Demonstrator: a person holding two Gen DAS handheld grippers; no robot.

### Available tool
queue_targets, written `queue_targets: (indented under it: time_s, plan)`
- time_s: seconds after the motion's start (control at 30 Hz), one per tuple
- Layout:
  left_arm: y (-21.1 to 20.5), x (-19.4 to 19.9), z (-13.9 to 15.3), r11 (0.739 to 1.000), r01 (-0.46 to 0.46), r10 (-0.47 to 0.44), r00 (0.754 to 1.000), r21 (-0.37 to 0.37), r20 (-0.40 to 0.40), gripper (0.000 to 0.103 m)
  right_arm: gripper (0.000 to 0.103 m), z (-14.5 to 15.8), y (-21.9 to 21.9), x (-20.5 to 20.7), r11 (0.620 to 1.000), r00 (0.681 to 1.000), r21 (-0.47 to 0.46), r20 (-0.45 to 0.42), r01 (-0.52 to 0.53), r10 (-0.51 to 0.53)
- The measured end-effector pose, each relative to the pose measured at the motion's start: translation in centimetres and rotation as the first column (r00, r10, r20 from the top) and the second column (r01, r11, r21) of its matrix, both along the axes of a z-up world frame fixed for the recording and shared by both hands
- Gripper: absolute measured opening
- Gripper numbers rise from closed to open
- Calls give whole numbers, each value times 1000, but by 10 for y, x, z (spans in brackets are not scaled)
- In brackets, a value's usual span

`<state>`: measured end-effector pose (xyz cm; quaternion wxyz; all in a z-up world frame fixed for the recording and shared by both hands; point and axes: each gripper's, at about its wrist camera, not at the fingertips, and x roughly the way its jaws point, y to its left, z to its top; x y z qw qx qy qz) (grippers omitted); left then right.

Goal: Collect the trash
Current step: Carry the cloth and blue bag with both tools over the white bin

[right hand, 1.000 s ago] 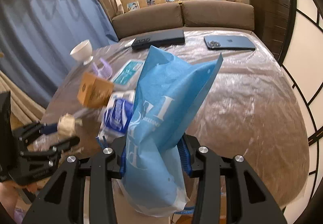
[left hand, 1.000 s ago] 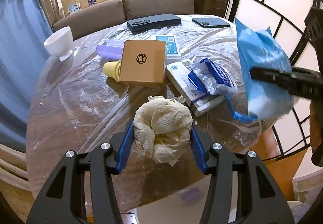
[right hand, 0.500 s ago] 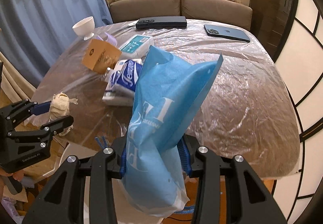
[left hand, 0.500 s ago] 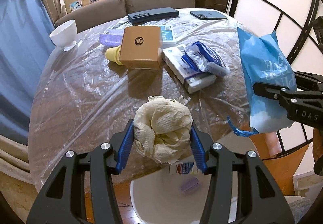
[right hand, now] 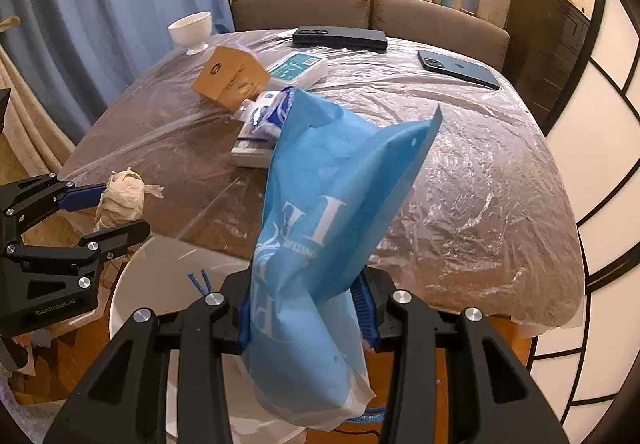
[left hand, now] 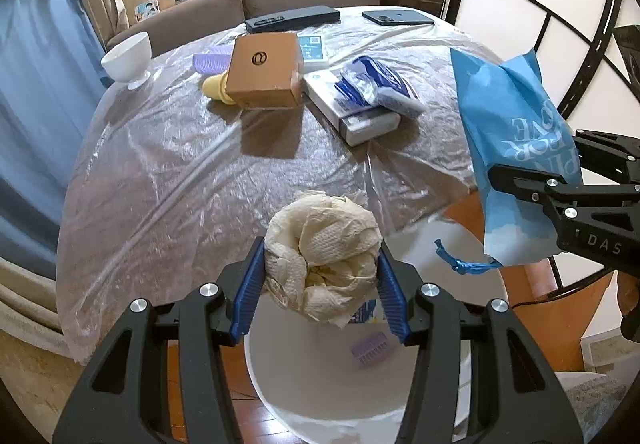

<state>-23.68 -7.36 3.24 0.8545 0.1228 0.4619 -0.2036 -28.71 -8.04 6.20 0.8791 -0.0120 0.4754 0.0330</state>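
Cardboard box on table, bowl at its left, phone behind, bin before table edge.

Both wrist views look steeply down, sharing the table edge.

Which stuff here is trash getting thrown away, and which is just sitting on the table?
For the job:
crumpled paper wad in left claw
blue bag in right claw
white bin

Just lying about:
white bowl
brown box
phone
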Motion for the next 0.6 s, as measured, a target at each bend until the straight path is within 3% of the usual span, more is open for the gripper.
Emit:
queue_targets:
  time_s: [0.6]
  plan:
    - [0,-21,-15,1000,30,-30,998,-3,-61,53,40,-17,23,-19,994,992,2,-56,-110,110]
